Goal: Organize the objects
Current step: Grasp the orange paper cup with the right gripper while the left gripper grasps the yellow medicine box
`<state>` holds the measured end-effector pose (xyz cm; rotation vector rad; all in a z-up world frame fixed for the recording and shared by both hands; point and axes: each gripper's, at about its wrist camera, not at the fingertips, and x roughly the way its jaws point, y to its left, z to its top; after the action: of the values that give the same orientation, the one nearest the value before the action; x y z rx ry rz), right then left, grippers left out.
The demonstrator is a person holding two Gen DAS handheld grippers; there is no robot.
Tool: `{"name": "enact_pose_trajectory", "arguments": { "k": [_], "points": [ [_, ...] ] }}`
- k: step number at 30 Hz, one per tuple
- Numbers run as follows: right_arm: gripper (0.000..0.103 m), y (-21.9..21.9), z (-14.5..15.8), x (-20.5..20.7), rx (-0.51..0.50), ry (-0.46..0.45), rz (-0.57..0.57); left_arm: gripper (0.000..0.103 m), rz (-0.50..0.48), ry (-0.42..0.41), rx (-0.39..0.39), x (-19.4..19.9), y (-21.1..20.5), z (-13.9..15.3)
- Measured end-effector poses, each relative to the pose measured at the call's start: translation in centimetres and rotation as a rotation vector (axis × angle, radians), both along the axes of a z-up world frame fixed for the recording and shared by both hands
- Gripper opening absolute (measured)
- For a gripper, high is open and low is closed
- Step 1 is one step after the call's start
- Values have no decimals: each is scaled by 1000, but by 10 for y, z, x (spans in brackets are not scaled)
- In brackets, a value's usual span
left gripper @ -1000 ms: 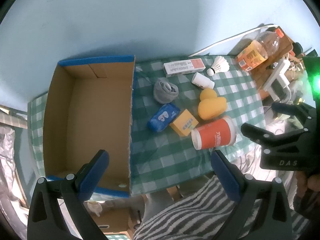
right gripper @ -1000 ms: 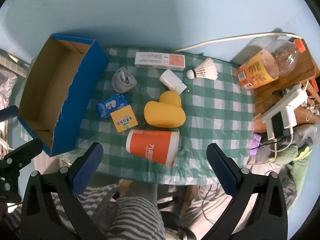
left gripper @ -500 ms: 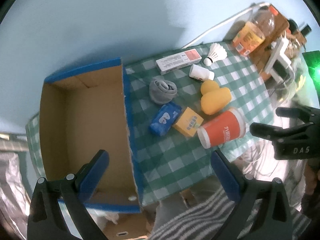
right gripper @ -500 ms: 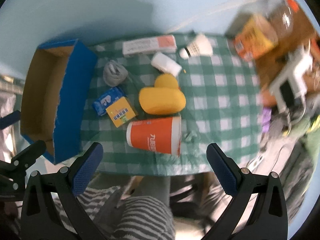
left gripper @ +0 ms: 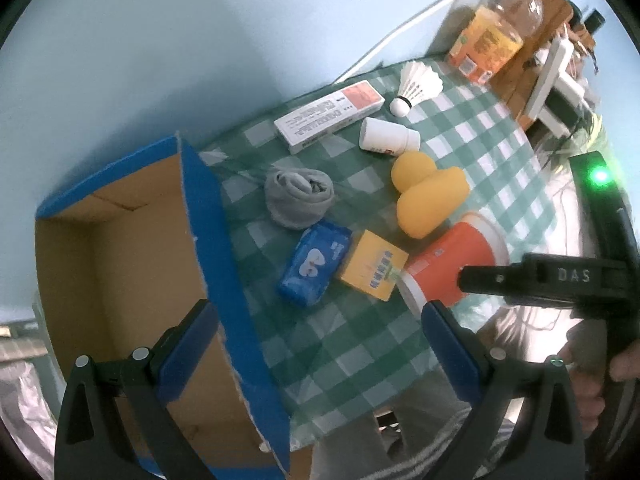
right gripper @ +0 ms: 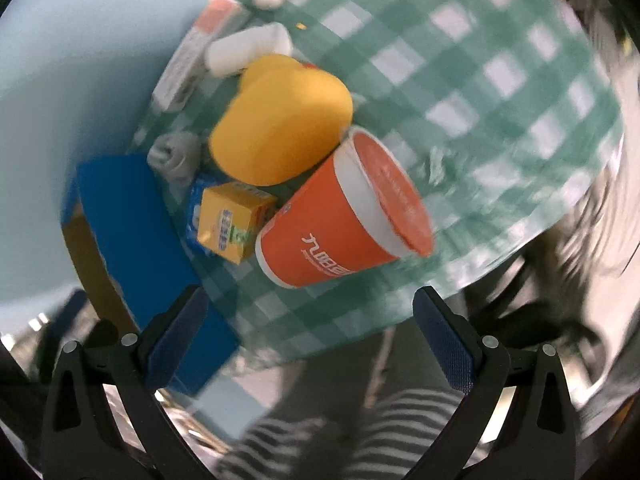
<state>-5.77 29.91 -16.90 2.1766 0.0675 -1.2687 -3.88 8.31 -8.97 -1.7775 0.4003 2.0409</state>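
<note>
An open blue cardboard box (left gripper: pixel 120 264) stands at the left end of a green checked table (left gripper: pixel 360 340). Right of it lie a grey rolled sock (left gripper: pixel 298 196), a blue tissue pack (left gripper: pixel 314 266), a yellow carton (left gripper: pixel 374 264), a yellow rubber duck (left gripper: pixel 426 196), an orange cup on its side (left gripper: pixel 448 264), a white bottle (left gripper: pixel 386 136), a long white box (left gripper: pixel 328 116) and a shuttlecock (left gripper: pixel 416 84). My left gripper (left gripper: pixel 320 348) is open above the box's near wall. My right gripper (right gripper: pixel 310 330) is open and empty, just in front of the orange cup (right gripper: pixel 340 224).
A drink bottle with an orange label (left gripper: pixel 496 36) stands on a wooden stand at the far right, beside white plugs (left gripper: pixel 556 76). A white cable (left gripper: pixel 404 32) runs along the pale blue wall. A person's striped clothing (right gripper: pixel 320 440) is below the table's front edge.
Both grippers have moved closer to the table and tilted. The right gripper has closed in on the orange cup; its view is blurred by motion. Both stayed open.
</note>
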Motion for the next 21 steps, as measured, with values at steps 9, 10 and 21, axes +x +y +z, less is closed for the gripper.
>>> {"name": "enact_pose_trajectory", "arguments": {
  "k": [9, 10, 21],
  "points": [
    [102, 2, -35, 22, 4, -31, -148, 102, -47, 16, -25, 1, 10, -20],
    [102, 3, -41, 23, 4, -29, -153, 102, -50, 9, -23, 2, 11, -22],
    [86, 2, -63, 13, 20, 32, -97, 102, -83, -11, -89, 12, 34, -53]
  ]
}}
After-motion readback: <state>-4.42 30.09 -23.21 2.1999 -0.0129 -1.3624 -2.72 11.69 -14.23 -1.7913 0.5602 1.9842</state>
